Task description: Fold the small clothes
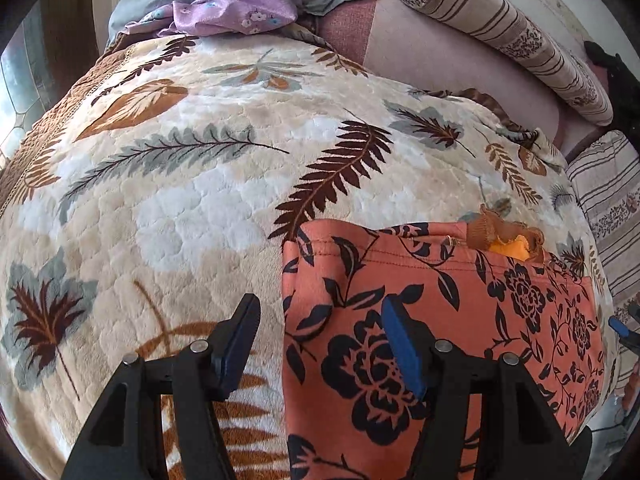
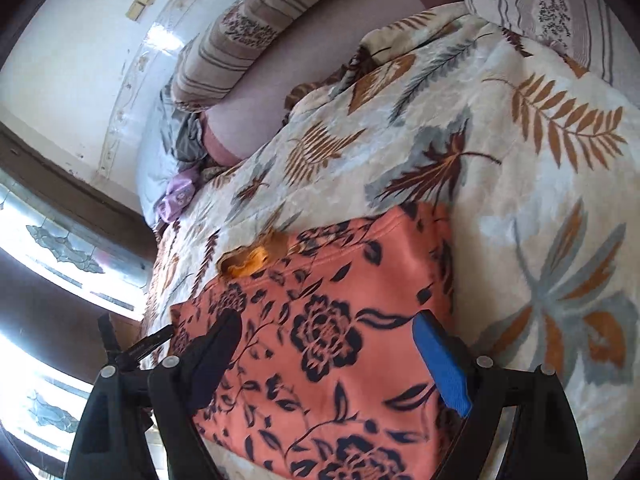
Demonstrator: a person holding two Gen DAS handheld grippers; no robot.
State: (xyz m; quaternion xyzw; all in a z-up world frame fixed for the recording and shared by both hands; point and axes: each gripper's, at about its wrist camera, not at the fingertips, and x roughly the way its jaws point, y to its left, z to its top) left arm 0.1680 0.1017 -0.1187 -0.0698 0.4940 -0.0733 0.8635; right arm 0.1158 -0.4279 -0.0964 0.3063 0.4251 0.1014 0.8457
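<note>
An orange garment with a black flower print (image 1: 440, 320) lies folded flat on a cream blanket patterned with leaves (image 1: 180, 200), which covers the bed. At its far edge a small brown and yellow piece of cloth (image 1: 504, 236) sticks out from under the fold. The left gripper (image 1: 316, 320) hangs over the garment's left edge with its jaws parted and nothing between them — one finger over the blanket, the other over the orange cloth. The right gripper (image 2: 328, 336) hovers above the same garment, jaws spread wide and empty, the floral print showing plainly between the fingers. Farther up the bed rest a striped bolster (image 1: 500, 36) and a crumpled lilac cloth (image 1: 236, 12), well apart from the garment
</note>
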